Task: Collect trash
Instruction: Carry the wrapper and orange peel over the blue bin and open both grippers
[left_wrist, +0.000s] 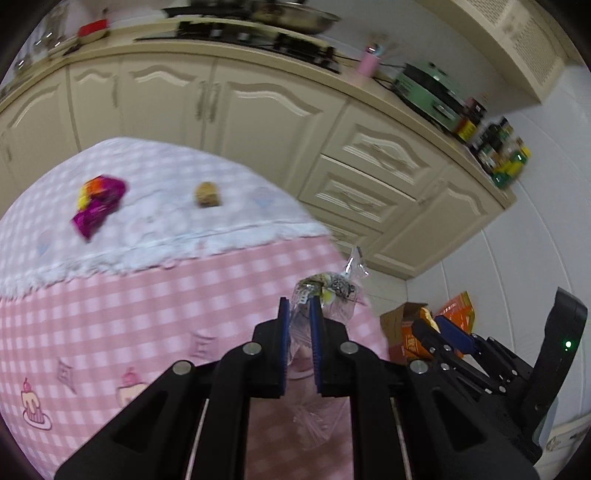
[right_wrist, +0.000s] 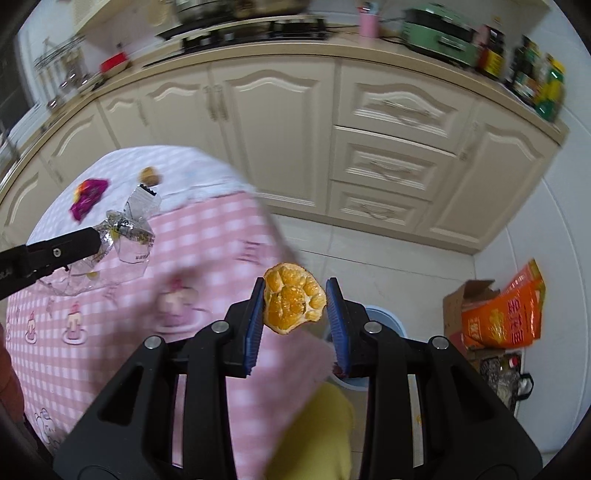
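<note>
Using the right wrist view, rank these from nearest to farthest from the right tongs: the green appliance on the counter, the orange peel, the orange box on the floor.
1. orange peel: between the pads of the right tongs.
2. orange box: on the floor to the right, against the wall.
3. green appliance: on the counter at the back, upper right.

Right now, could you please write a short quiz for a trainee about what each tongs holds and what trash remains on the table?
1. True or false: the left tongs are shut on a clear plastic wrapper.
2. What do the right tongs hold? A) orange piece B) walnut C) bottle
3. How many trash items lie on the checked tablecloth?

Key:
1. True.
2. A, the orange piece.
3. Two: a purple wrapper and a brown lump.
</note>
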